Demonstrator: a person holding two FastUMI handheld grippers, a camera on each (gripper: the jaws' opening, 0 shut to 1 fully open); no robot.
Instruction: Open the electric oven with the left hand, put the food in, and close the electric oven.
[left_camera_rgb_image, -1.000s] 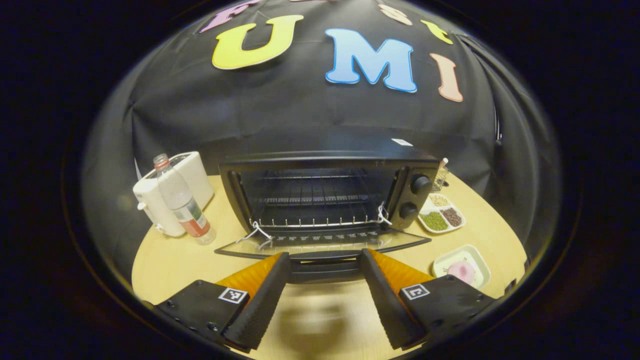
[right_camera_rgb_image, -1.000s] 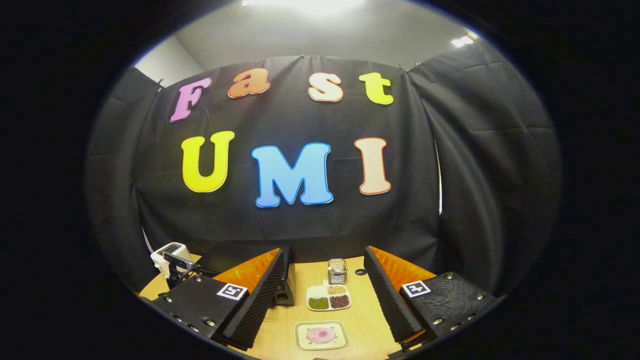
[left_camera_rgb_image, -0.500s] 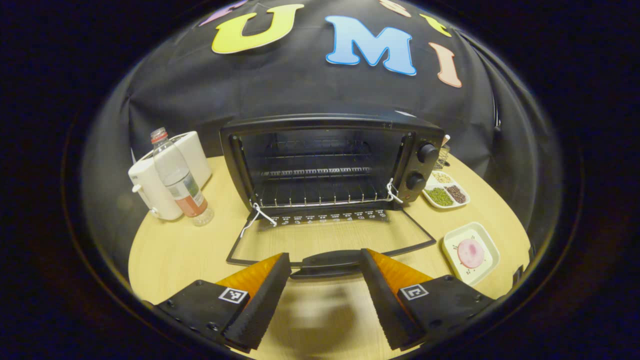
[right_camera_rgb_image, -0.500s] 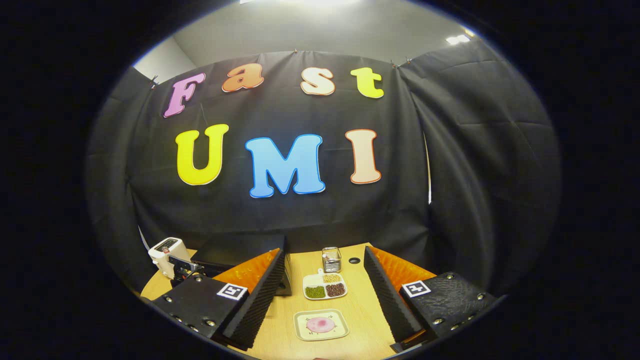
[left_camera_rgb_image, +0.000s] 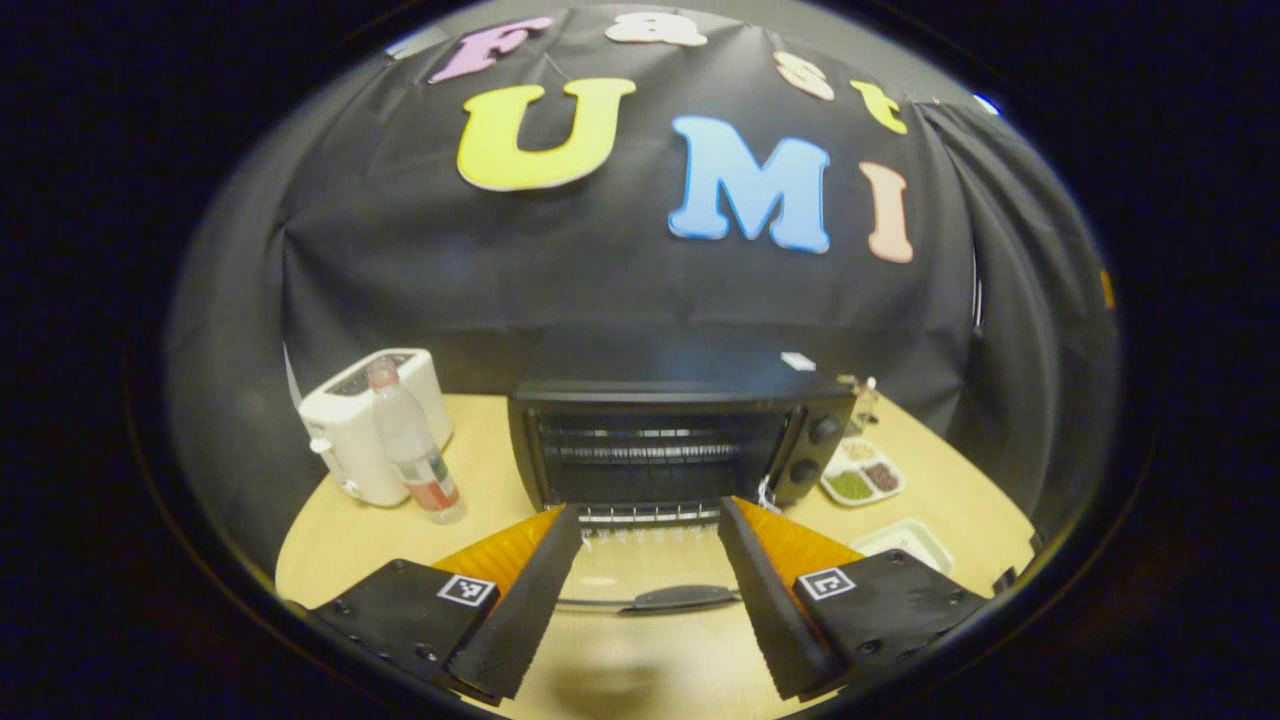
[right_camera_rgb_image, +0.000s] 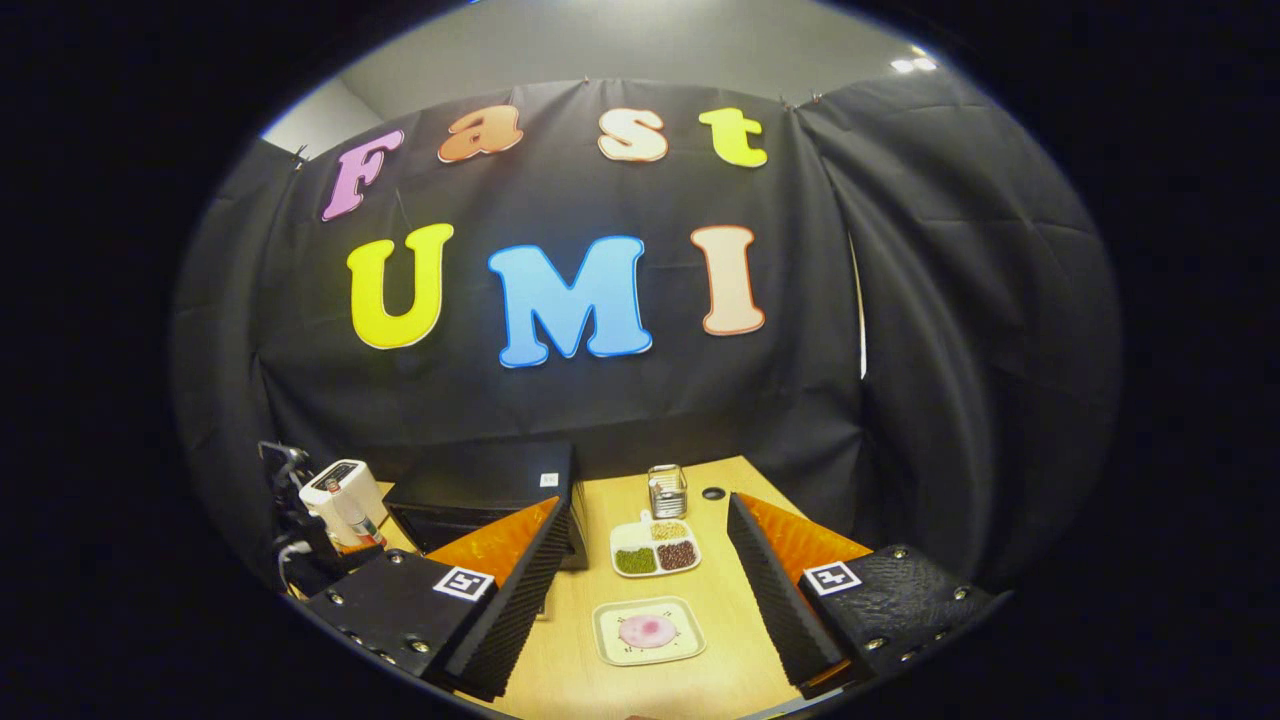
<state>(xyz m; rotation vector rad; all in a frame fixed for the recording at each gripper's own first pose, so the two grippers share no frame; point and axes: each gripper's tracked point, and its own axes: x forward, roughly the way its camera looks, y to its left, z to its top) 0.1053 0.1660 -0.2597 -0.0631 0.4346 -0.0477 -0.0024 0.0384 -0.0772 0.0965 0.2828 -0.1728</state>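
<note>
Left gripper view: oven (left_camera_rgb_image: 680, 440) door (left_camera_rgb_image: 650, 580) down, left gripper (left_camera_rgb_image: 650, 600) spread wide.

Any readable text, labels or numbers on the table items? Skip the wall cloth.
No quotable text: nothing here is legible.
Water bottle label: too blurred to read.
White sticker on top of the electric oven: too small to read.
Square markers on the left gripper and right gripper: patterns, no words.

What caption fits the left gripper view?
Open left gripper faces the oven, its door folded down flat.
</note>
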